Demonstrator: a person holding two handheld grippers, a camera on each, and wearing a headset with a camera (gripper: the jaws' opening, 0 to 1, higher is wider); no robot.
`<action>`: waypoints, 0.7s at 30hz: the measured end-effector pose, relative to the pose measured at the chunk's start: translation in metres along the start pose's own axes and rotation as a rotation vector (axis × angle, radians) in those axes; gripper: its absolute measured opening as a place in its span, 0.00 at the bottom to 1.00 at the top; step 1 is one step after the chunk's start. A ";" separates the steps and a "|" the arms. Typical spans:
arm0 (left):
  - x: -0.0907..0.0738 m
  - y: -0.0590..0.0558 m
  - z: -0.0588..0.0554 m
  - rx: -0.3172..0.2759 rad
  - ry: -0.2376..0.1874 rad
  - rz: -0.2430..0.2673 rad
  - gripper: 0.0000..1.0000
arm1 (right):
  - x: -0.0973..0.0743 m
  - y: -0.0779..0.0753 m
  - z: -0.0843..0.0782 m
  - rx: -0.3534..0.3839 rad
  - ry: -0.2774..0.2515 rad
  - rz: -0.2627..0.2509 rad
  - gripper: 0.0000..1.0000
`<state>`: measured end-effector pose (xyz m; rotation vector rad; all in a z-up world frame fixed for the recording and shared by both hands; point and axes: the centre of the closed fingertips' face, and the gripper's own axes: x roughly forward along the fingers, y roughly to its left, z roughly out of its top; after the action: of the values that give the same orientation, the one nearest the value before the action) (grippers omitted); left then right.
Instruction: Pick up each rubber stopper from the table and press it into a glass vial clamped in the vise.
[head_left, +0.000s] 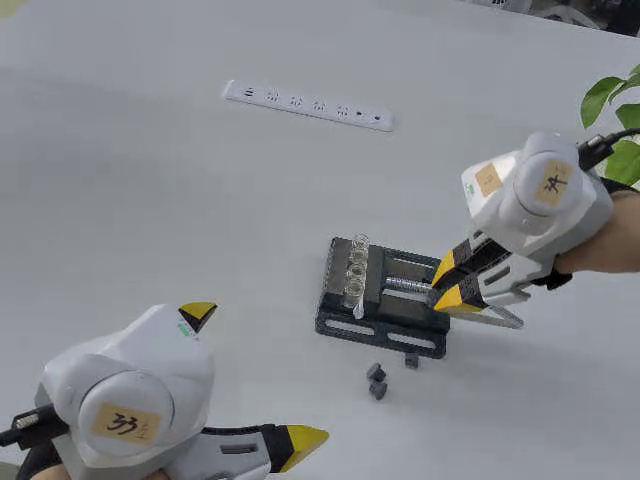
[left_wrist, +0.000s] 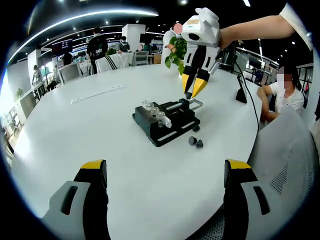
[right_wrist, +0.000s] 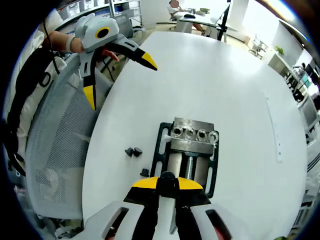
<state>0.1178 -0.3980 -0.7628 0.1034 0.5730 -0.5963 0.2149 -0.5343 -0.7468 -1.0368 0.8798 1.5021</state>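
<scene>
The stoppers (head_left: 376, 381) lie on the table (head_left: 150, 200) just off the vise's (head_left: 385, 322) near edge, between it and my left gripper (head_left: 251, 376), whose jaws gape wide and empty, so I judge that hand the nearer for the pick. My right gripper (head_left: 440, 290) sits at the vise's handle end, jaws closed on the screw (head_left: 405, 284); the vials (head_left: 355, 270) stand clamped in a row at the opposite end.

Power strip (head_left: 308, 105) lies flat, far side from me. Leafy plant (head_left: 600, 97) at my right edge. Grey mesh chair (right_wrist: 60, 145) close by me; seated person (left_wrist: 282, 100) beyond.
</scene>
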 end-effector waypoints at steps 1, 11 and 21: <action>0.000 0.000 0.000 0.000 0.001 0.000 0.97 | -0.002 -0.004 0.003 -0.009 0.001 -0.001 0.07; 0.003 0.001 0.001 -0.001 -0.001 -0.001 0.97 | -0.012 -0.029 0.023 -0.066 0.014 -0.011 0.07; 0.004 0.001 -0.001 -0.012 -0.001 0.001 0.97 | -0.014 -0.047 0.037 -0.104 0.029 -0.008 0.07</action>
<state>0.1211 -0.3991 -0.7659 0.0919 0.5757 -0.5915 0.2562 -0.4968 -0.7204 -1.1388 0.8239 1.5433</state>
